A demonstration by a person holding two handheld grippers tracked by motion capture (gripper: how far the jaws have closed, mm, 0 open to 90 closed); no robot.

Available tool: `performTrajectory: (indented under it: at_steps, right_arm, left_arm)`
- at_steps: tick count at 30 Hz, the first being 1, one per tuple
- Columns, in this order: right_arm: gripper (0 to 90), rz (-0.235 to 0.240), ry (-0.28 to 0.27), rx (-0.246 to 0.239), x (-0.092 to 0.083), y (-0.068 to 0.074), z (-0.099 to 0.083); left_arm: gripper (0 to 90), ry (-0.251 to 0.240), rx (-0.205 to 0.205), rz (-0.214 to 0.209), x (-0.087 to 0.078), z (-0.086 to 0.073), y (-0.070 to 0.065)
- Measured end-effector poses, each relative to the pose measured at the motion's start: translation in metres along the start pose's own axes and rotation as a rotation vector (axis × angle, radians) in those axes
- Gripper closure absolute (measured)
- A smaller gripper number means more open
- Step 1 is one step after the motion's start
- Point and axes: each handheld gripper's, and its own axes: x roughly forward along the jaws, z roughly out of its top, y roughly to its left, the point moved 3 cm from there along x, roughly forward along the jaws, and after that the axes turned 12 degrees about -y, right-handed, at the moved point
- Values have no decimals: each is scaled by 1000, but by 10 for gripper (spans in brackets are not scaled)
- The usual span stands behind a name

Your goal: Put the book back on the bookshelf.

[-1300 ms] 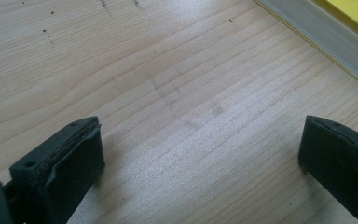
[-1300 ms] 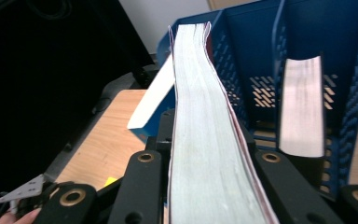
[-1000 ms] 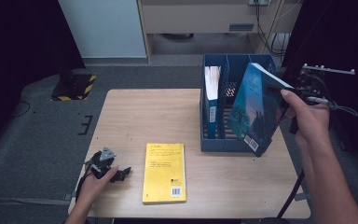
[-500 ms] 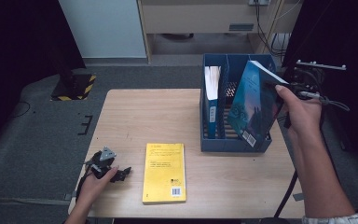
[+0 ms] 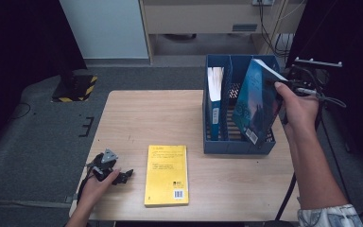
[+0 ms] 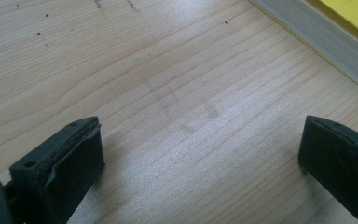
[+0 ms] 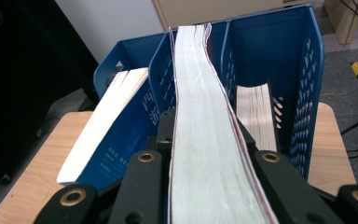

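Since the earlier frame, the right gripper (image 5: 283, 90) has carried the teal book (image 5: 255, 101) leftward, over the blue rack (image 5: 236, 144). Its jaws clamp the book's upper corner. The book's long axis runs steeply down and slightly left, lower end at the rack's front wall, in its right compartment. The right gripper view adds the page edge (image 7: 205, 140) running away between the jaws, a pale book (image 7: 256, 109) in one compartment and a blue book (image 7: 116, 126) leaning in another. The right forearm reaches up from the lower right. The left gripper (image 5: 111, 170) rests on the table (image 5: 146, 118), left of the yellow book (image 5: 166, 174), jaws wide open on nothing.
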Motion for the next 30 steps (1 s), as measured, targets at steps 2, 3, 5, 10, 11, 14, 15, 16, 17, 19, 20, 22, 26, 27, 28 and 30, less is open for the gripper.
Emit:
performTrajectory:
  at_steps: [2,3,5,10,11,14,15,16,17,19,20,22,26,27,28,30]
  right_arm:
    - [729,-4,-3,2,3,1,0]
    - [730,-4,-6,3,4,2,0]
    - [730,-2,-7,4,7,4,0]
    - [730,1,-6,-9,15,11,-1]
    - [730,1,-4,-11,17,13,-1]
    - [731,-1,-6,-21,23,14,-1]
    - [730,-1,-8,-23,25,14,-2]
    - [730,-4,-8,-22,26,14,-2]
    - [730,-7,-7,-23,28,14,-3]
    - [730,-11,-6,-26,31,15,-2]
    - [730,-10,-9,-24,33,16,-2]
    - [730,-16,-15,-22,35,17,-2]
    - [731,-25,-14,-20,41,19,-3]
    - [730,-31,-12,-25,43,20,-3]
    - [730,-36,-11,-27,44,20,-4]
    - [730,-44,-12,-31,48,21,-5]
  left_arm:
    - [0,-2,0,-1,0,0,0]
    - [0,-2,0,-2,0,0,0]
    - [0,-2,0,-2,0,0,0]
    - [0,-2,1,-3,0,0,0]
    - [0,-2,1,-3,0,0,0]
    - [0,-1,2,-4,0,0,-1]
    - [0,1,3,-4,0,0,-1]
    - [0,1,4,-5,1,0,-1]
    - [0,1,5,-7,1,1,-1]
    - [0,1,5,-8,1,1,-1]
    - [0,1,5,-8,1,1,-1]
    - [0,1,5,-9,1,1,-2]
    - [0,1,6,-11,2,1,-2]
    - [0,1,6,-11,2,1,-2]
    - [0,0,6,-11,2,1,-2]
    - [0,1,6,-11,2,1,-2]
